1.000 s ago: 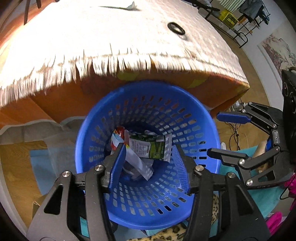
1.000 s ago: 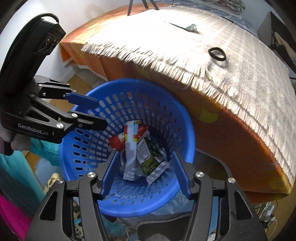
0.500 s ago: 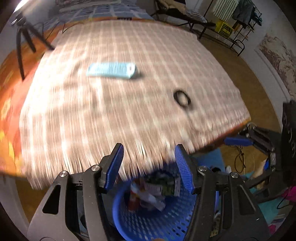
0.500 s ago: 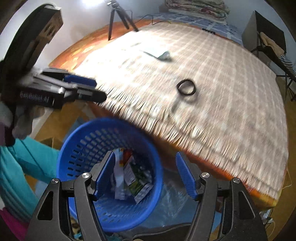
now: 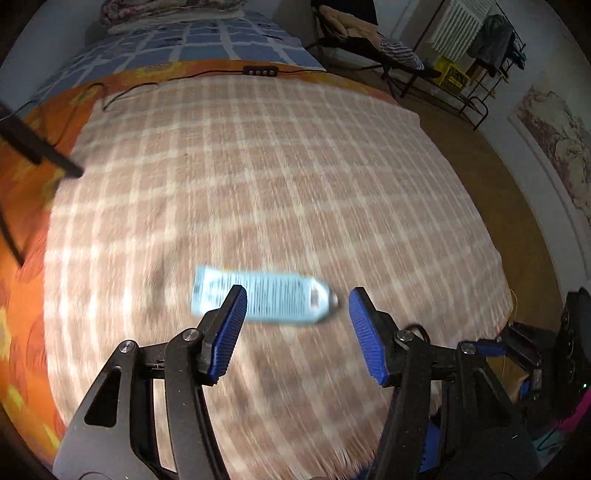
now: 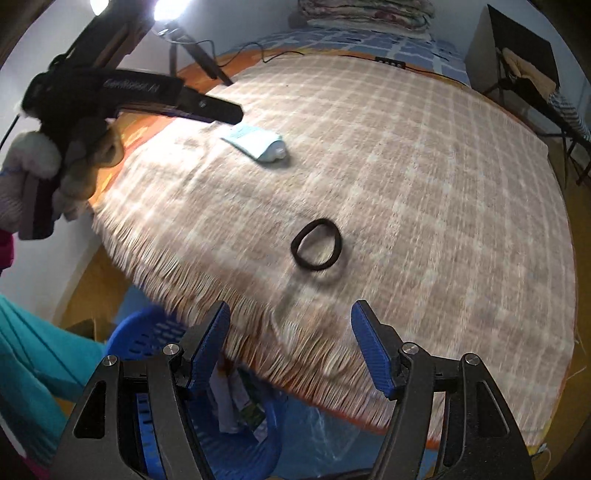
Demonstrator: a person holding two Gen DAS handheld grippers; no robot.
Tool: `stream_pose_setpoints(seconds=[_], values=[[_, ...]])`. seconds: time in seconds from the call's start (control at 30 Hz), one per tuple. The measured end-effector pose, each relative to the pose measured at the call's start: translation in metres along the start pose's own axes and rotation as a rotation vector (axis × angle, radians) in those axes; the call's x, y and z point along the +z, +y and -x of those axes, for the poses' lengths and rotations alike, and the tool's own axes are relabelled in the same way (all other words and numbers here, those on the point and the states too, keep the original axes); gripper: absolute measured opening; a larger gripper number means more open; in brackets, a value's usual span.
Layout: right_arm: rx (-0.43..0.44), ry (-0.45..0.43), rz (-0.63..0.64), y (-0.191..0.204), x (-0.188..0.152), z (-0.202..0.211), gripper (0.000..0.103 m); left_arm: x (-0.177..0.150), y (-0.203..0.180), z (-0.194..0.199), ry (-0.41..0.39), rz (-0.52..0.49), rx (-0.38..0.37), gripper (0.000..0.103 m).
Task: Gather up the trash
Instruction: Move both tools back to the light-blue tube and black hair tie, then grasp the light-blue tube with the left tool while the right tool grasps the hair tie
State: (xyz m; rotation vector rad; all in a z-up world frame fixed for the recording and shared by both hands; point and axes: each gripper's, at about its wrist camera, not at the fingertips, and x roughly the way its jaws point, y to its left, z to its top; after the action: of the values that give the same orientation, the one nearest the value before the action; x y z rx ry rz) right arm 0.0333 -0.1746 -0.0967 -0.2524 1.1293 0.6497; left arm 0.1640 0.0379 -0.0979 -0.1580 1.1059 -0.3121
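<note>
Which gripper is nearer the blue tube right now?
Left. The left gripper is open right at the tube, which lies just past its fingertips. The right gripper is open at the blanket's fringed edge, with the tube far beyond it.

I see a bed (image 5: pixel 44 206) with an orange sheet, covered by a beige checked blanket (image 5: pixel 280 177) whose fringe (image 6: pixel 229 295) hangs over the near edge. On the blanket lie a pale blue tube (image 5: pixel 258 299), flat with its cap to the right, and well apart from it a black hair tie (image 6: pixel 316 249). A black cable with a power strip (image 5: pixel 260 70) runs along the far side, near folded quilts (image 6: pixel 365 11)
</note>
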Motion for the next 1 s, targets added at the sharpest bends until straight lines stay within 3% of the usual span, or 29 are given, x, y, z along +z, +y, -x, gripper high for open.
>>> stream_pose_setpoints(seconds=[0.27,0.4,0.7,0.83,1.0], values=[[0.013,0.011,-0.012,-0.009,0.011,-0.009,0.067,0.029,0.026,-0.044,0.058,0.053,-0.023,0.059],[0.018,0.015,-0.008,-0.01,0.014,-0.013,0.067,0.031,0.04,-0.051,0.068,0.096,-0.071,0.059],[0.034,0.029,-0.016,-0.015,0.013,-0.02,0.067,-0.006,0.045,-0.031,0.124,0.095,-0.126,0.059],[0.036,0.026,-0.025,-0.018,0.013,-0.021,0.067,-0.028,0.018,-0.025,0.149,-0.003,-0.09,0.059],[0.028,0.032,-0.033,-0.02,0.015,-0.026,0.067,-0.036,-0.013,-0.027,0.141,-0.144,0.06,0.059]])
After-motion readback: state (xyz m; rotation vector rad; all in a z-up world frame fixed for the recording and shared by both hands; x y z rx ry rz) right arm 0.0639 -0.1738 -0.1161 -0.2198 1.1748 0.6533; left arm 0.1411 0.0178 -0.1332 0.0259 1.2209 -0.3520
